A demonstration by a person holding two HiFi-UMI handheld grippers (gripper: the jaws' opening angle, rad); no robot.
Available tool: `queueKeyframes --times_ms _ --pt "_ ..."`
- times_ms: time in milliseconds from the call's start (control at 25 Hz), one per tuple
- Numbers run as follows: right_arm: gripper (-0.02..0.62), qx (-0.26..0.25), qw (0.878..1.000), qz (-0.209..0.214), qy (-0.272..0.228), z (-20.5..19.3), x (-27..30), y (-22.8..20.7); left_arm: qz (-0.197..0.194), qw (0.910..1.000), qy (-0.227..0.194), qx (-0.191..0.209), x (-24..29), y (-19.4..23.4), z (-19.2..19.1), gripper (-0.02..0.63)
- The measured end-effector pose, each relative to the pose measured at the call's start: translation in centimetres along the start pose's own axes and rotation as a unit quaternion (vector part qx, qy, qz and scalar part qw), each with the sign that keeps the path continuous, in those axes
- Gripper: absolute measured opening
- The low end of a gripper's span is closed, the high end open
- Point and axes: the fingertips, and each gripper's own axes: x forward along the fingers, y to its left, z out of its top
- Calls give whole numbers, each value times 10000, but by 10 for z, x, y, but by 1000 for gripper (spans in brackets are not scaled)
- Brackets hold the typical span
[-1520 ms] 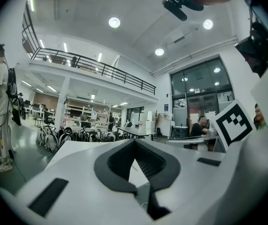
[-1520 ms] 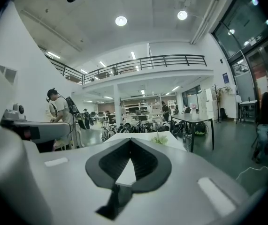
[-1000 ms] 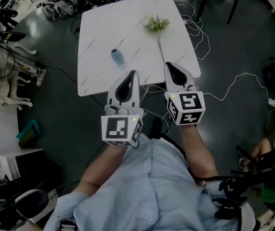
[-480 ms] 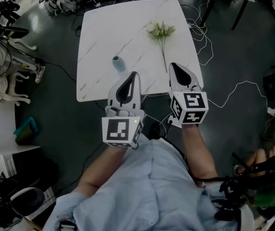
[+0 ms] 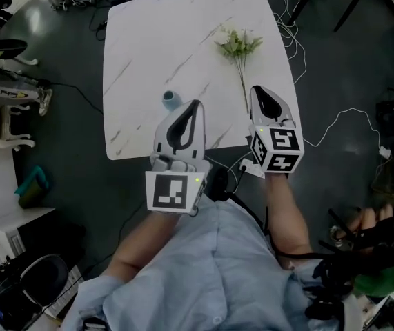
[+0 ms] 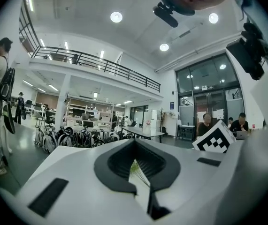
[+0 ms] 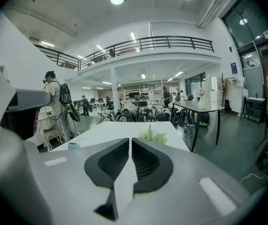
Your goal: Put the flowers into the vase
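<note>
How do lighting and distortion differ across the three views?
Head view: dim overall, dark floor, white table brightest, little blur. Left gripper view: strong fisheye, black corners, ceiling lights glare. Right gripper view: same fisheye vignette, flowers small but legible.

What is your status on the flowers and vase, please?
Left gripper shut, empty; right gripper just opening, empty. Flowers lie on table, vase upright, apart. Nothing blocks the stems.

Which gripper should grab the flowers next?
Right. The right gripper sits beside the stem of the flowers, fingers just opening, nothing between them; the left gripper is by the vase.
</note>
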Motion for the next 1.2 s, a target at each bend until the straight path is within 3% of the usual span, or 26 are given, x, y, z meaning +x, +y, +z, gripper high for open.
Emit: queueKeyframes --times_ms 600,1080,1200 --pt "160 386 9902 -221 1327 -69 134 -45 -461 9985 274 -106 62 43 -19 5" --pt "161 326 9714 -498 2300 -115 185 -64 -416 9971 556 -295 76 68 -40 5" --pt "115 257 9676 -582 2444 -119 188 -65 -305 9972 582 -348 75 78 -40 5"
